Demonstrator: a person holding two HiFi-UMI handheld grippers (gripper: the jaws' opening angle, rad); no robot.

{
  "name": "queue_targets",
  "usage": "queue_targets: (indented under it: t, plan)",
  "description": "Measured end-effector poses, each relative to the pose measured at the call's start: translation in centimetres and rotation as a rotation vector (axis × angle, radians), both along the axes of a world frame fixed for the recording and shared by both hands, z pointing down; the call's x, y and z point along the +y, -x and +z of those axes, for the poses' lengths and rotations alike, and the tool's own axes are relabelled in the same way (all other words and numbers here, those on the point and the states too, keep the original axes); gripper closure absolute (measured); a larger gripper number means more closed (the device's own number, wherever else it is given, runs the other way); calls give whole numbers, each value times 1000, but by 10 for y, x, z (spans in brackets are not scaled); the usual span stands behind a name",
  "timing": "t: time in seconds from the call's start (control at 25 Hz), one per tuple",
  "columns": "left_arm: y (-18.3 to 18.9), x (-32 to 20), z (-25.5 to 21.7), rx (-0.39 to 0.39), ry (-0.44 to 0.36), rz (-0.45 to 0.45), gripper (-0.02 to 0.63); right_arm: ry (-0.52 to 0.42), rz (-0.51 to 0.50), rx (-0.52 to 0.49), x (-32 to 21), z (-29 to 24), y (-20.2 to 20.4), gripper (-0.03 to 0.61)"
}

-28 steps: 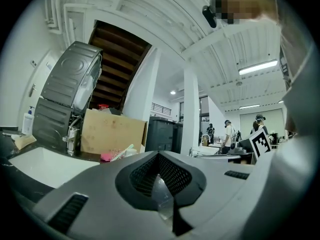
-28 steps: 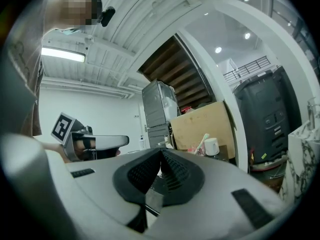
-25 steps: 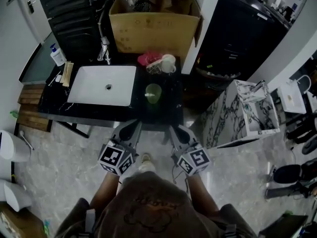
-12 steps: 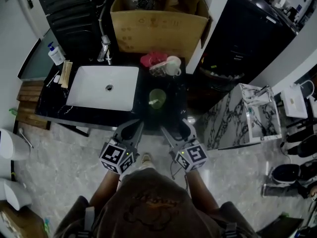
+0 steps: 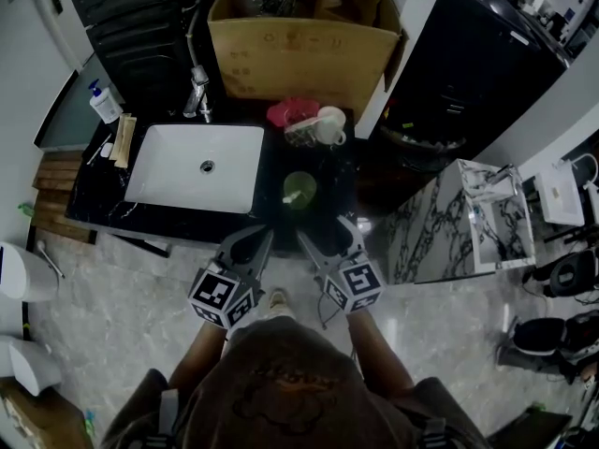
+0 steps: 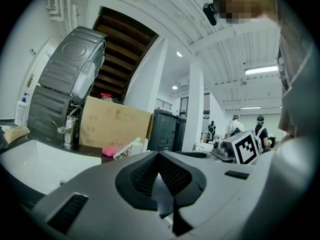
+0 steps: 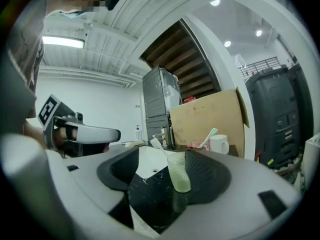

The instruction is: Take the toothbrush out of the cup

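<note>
Head view, left to right: white sink basin (image 5: 150,190) is set in the black counter (image 5: 94,204), with the faucet (image 5: 197,94) behind it. The left gripper (image 5: 263,238) is held just short of the counter's front edge. In the left gripper view its fingers are together at the tips with nothing between them, and against the frame one second ago it sits in nearly the same spot. The pale green cup (image 7: 179,173) stands upright on the counter just right of the basin, the same place as in both earlier frames. The toothbrush (image 7: 159,146) is in the cup, with its head leaning out over the rim toward the basin. The right gripper (image 5: 324,230) has changed most. Its fingers met one second ago and have just been opening, and they now stand wide apart. It has come closer to the counter edge and now points at the cup. In the right gripper view the cup shows in the gap between the fingers, but ahead of them and touching neither pad. Behind the cup are a white mug (image 5: 329,124) and a pink item (image 5: 285,112), with the cardboard box (image 5: 299,50) at the back, all unchanged
</note>
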State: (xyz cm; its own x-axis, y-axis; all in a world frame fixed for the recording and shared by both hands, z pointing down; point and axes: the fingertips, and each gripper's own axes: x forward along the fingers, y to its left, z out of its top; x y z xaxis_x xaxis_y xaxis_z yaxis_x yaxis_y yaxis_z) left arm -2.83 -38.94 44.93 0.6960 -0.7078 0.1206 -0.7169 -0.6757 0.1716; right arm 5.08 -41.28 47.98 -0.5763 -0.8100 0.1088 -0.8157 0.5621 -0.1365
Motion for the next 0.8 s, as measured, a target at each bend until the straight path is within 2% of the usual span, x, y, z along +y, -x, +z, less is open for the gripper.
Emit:
queue_targets:
  t: [0.52,0.8]
  plan:
    - [11,9,9,-24,44,-35,614,-24,-41,154,-52,19,28,296]
    - [15,12,14,-9,49,-39,614,-21,-28,236,-70,26,39,304]
